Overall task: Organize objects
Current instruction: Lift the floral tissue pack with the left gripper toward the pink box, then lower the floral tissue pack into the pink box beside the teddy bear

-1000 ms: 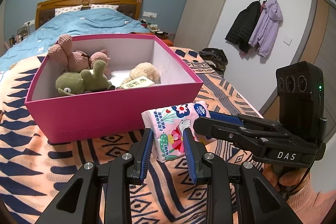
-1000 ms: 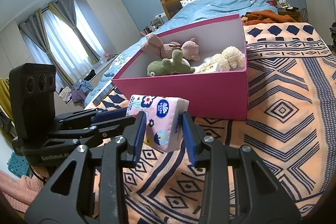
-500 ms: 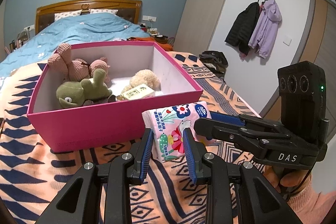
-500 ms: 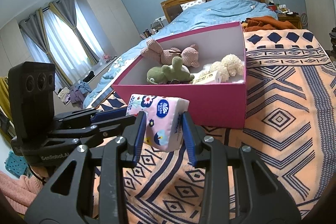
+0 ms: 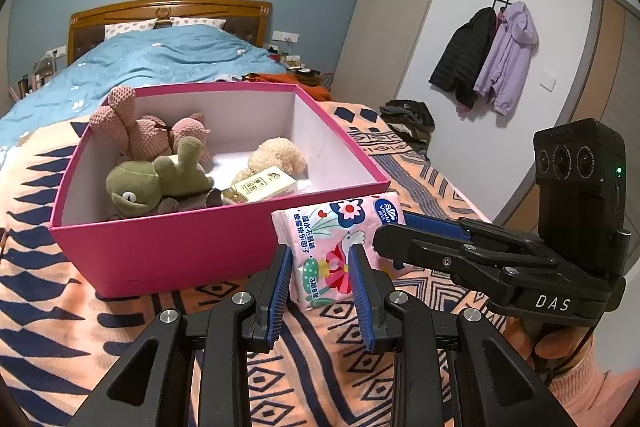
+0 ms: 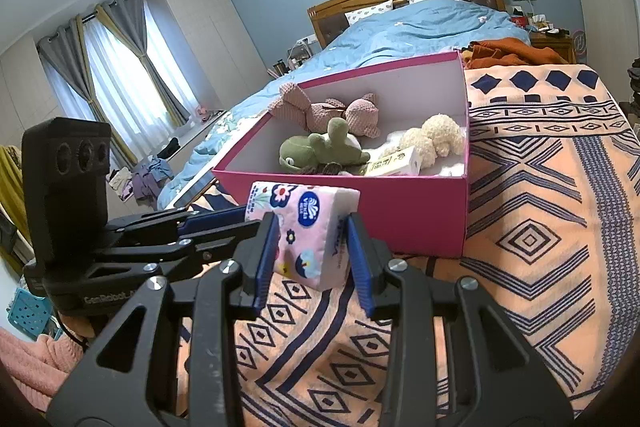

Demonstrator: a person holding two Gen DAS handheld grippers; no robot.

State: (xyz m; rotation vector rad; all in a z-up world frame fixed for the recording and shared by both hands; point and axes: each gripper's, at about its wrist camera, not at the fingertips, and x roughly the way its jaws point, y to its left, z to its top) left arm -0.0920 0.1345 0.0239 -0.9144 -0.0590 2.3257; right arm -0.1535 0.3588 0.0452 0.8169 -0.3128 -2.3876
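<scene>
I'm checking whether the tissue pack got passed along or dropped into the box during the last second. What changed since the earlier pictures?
Both views now look a bit further down into the pink box, so the pair of grippers rose slightly. Nothing was let go: the left gripper and the right gripper stay clamped on the tissue pack. The toys in the box lie as before.

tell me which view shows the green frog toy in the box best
Left wrist view: the green frog toy lies near its side of the pink box, eye and mouth clear. The right wrist view shows it farther off and smaller.
</scene>
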